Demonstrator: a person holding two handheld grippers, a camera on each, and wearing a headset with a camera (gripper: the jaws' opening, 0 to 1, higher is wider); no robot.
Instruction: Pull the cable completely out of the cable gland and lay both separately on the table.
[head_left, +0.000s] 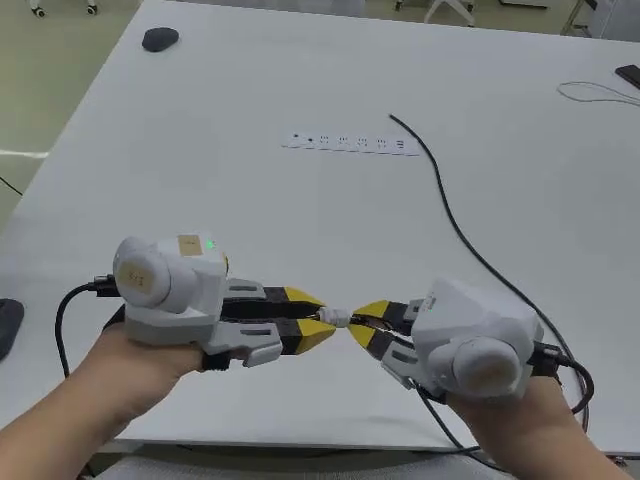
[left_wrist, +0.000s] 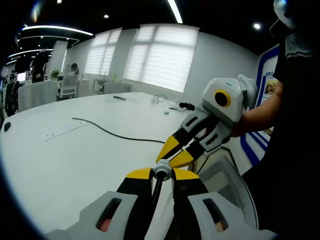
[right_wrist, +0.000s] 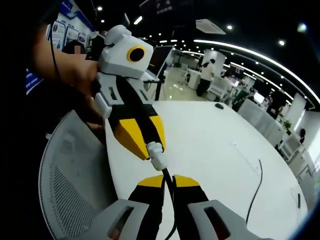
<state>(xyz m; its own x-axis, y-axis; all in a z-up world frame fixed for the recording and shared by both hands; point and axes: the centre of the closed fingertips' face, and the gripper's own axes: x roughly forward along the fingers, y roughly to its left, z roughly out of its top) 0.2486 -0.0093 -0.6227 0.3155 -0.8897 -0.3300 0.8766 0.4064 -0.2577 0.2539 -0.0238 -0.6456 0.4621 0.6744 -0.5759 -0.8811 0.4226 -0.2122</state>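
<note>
Over the table's near edge, a small white cable gland (head_left: 341, 319) hangs between the two yellow-jawed grippers. My left gripper (head_left: 325, 322) comes in from the left and is shut on the gland. In the left gripper view the gland (left_wrist: 161, 171) sits at the tips of the left gripper (left_wrist: 161, 175). My right gripper (head_left: 362, 322) faces it from the right, almost tip to tip. In the right gripper view a thin black cable (right_wrist: 167, 177) leaves the gland (right_wrist: 156, 154) and runs between the jaws of the right gripper (right_wrist: 168, 182), which are shut on it.
A white power strip (head_left: 350, 143) lies mid-table, and a long black cable (head_left: 450, 215) trails from beside it toward the right front. A dark mouse (head_left: 160, 39) sits far back left. A mesh chair (right_wrist: 65, 175) stands below the table edge.
</note>
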